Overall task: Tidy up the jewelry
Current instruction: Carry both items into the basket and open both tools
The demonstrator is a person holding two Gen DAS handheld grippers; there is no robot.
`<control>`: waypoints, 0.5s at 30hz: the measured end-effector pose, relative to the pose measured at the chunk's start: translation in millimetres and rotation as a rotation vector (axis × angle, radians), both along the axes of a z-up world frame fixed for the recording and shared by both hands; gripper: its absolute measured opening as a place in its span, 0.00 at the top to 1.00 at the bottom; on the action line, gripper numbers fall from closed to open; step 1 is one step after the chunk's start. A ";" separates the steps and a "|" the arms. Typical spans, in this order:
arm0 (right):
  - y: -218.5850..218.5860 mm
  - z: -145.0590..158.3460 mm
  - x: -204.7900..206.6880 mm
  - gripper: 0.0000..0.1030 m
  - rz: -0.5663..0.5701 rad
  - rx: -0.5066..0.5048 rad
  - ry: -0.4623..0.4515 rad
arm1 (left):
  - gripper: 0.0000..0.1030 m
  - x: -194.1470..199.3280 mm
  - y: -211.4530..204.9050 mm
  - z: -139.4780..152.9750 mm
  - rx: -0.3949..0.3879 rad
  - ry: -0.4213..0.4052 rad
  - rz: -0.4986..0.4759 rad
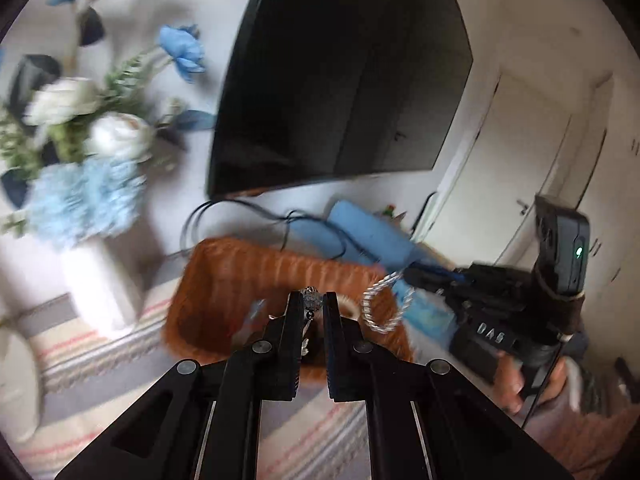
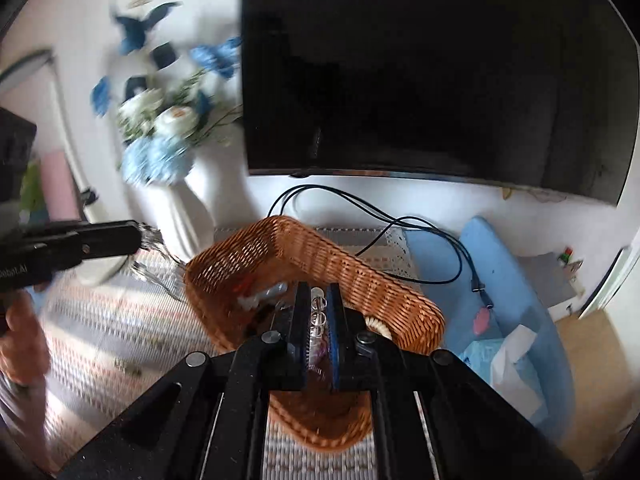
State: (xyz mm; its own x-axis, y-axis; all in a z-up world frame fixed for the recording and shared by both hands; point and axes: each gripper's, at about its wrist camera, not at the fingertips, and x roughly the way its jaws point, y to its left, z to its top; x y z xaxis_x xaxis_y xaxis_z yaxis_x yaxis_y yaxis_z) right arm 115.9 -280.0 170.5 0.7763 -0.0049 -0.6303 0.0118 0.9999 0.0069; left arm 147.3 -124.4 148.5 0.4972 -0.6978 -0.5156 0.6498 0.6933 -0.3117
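My left gripper (image 1: 313,300) is shut on a piece of crystal-bead jewelry (image 1: 312,299), with beads and a charm hanging between the fingers, above the near side of a brown wicker basket (image 1: 224,276). In the right wrist view the left gripper (image 2: 138,236) sits left of the basket (image 2: 380,284) with a blurred silvery piece (image 2: 150,240) at its tip. My right gripper (image 2: 318,300) is shut on a clear bead bracelet (image 2: 318,316), over the basket. In the left wrist view the right gripper (image 1: 404,276) holds a looped silvery bracelet (image 1: 378,304) at the basket's right rim.
A white vase of blue and white flowers (image 1: 92,160) stands left of the basket. A dark TV screen (image 2: 420,72) hangs behind, black cables (image 2: 400,232) below it. A blue cushion (image 2: 508,308) lies right. A striped mat (image 2: 120,320) covers the table. Small items (image 2: 260,296) lie inside the basket.
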 end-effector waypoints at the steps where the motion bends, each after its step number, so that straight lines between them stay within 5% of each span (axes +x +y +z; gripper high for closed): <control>1: -4.1 -4.8 5.5 0.92 -0.003 0.019 0.004 | 0.91 7.5 -5.0 -2.8 -0.013 0.008 -0.004; 15: -19.4 -80.3 38.4 0.92 0.001 0.142 0.114 | 0.91 65.3 -34.5 -84.3 0.028 0.183 0.075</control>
State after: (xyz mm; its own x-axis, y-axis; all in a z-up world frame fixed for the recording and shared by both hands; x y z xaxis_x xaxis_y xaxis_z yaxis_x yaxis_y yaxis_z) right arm 154.3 -299.3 90.3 0.6999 0.0912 -0.7084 0.0197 0.9890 0.1468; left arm 212.6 -158.9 64.2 0.4434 -0.6462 -0.6211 0.5300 0.7479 -0.3998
